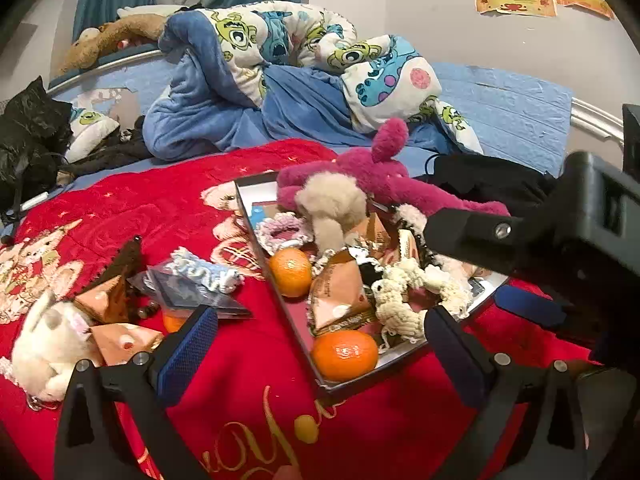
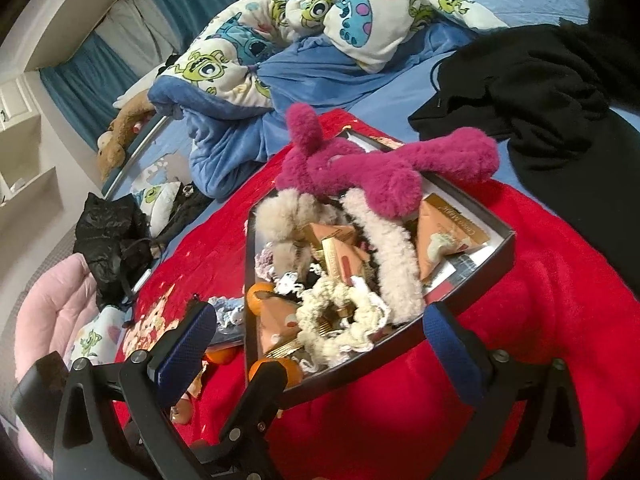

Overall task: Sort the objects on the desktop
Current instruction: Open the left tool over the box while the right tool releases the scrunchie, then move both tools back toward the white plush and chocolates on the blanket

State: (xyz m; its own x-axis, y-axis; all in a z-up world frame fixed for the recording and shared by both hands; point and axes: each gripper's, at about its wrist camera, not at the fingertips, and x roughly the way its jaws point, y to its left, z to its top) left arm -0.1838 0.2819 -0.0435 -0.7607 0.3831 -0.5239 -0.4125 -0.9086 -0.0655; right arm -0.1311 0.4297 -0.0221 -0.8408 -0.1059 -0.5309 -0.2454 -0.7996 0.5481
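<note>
The box (image 1: 280, 280) is nearly full; both grippers, left (image 1: 320, 344) and right (image 2: 320, 332), hover wide and empty. Next, fetch the blue scrunchie (image 1: 208, 272) at nine o'clock.

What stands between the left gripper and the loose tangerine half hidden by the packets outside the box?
The left gripper is open, its left finger right beside the tangerine; a dark packet overlaps its top.

Two fisheye views, each looking forward along a handheld gripper's fingers over a bed covered by a red blanket (image 1: 248, 364). The left wrist view sits low and close, facing the box (image 1: 280, 280) from its left side. The right wrist view looks down on that same box (image 2: 472, 280) from nearer and higher. Both share the box, the pink plush (image 1: 380, 176) and rumpled bedding behind.
</note>
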